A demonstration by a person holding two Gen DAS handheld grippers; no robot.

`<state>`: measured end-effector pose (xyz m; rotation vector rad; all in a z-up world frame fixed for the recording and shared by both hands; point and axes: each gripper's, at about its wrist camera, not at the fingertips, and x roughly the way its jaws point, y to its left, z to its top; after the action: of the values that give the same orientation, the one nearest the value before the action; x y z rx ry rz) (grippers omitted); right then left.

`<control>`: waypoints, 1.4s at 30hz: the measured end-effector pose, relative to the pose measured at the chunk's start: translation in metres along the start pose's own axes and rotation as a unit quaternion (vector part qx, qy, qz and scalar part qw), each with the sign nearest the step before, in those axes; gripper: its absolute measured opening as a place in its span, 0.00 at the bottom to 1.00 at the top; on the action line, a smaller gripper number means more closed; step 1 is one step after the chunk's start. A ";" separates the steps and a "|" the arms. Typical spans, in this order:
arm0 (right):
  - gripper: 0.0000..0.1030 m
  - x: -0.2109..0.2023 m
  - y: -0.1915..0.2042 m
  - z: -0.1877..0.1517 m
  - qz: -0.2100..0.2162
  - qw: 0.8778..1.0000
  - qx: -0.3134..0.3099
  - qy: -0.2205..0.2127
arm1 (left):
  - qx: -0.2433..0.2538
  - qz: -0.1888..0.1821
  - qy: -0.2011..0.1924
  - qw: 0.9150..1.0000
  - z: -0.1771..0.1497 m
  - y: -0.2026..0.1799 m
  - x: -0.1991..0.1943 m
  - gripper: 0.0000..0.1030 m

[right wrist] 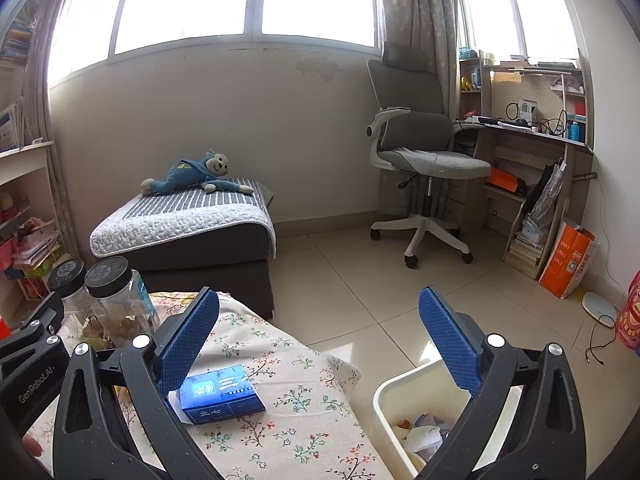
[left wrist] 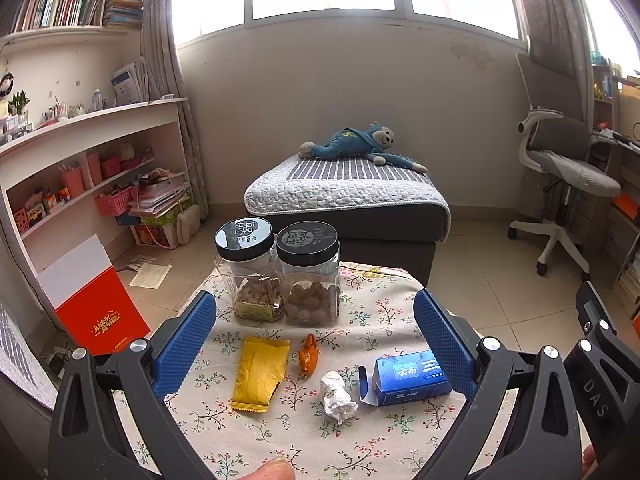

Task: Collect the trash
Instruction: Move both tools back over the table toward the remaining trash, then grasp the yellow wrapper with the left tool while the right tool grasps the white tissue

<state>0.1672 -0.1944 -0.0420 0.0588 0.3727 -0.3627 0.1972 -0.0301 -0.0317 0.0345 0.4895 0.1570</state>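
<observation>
On the floral tablecloth [left wrist: 372, 312] lie a yellow wrapper [left wrist: 260, 374], a small orange wrapper [left wrist: 309, 354], a crumpled white tissue [left wrist: 337, 396] and an open blue box [left wrist: 410, 378]. My left gripper [left wrist: 316, 316] hovers open above them, its blue pads wide apart with nothing between. The right gripper [right wrist: 320, 316] is open too, over the table's right edge. Its left pad stands just above the blue box [right wrist: 220, 394]. A white bin [right wrist: 404, 404] with paper scraps sits low on the right beside the table.
Two black-lidded snack jars [left wrist: 280, 276] stand at the table's far side. Beyond are a grey ottoman [left wrist: 348, 200] with a blue plush monkey [left wrist: 360, 144], an office chair [right wrist: 420, 160], a desk [right wrist: 532, 136], shelves [left wrist: 80, 168] and an orange box [left wrist: 92, 304] on the floor.
</observation>
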 end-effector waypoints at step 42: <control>0.84 0.086 0.188 -0.119 0.349 0.861 -0.252 0.269 | -0.023 -0.061 0.360 0.931 -0.097 0.148 0.211 0.23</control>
<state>0.2683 -0.0328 -0.1860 -0.2232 0.9548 0.4992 0.3140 0.1493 -0.2047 -0.1046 1.2207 0.0529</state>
